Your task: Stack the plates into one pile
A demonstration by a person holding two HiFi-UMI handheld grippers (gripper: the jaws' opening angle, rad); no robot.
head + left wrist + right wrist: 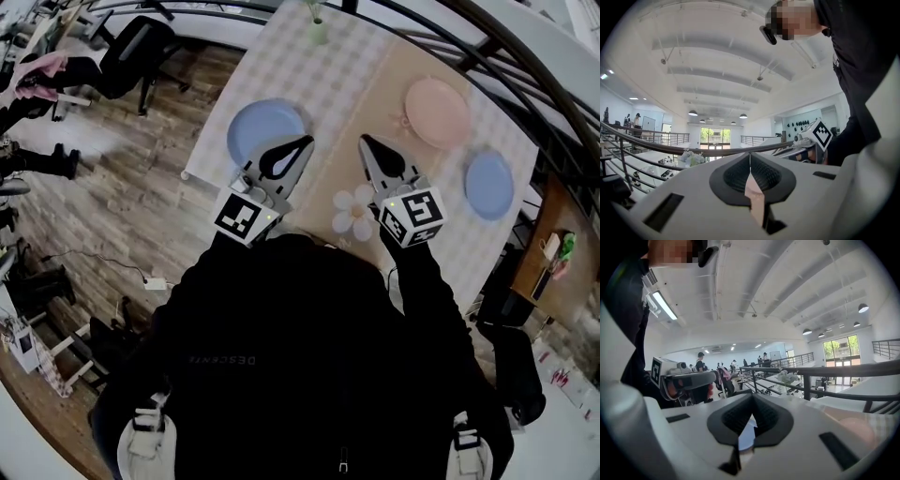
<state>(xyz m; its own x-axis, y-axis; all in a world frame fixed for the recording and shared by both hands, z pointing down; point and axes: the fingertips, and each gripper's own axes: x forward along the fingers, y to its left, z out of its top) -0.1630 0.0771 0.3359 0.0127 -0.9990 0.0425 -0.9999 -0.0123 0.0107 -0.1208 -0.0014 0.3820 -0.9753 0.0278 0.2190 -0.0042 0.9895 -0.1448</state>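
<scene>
Left gripper (302,143) clenched, empty; large blue plate (251,127) just beside its tip, left. Right gripper (367,143) clenched too; pink plate (436,112) ahead-right.

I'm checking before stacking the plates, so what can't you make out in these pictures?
Head view: large blue plate, near rim covered by the left hand-held gripper.
Head view: vase, top cut off by the picture's edge.
Head view: table, near edge hidden by the person's head.
Left gripper view: plates hidden behind that hand-held gripper's own body.
</scene>
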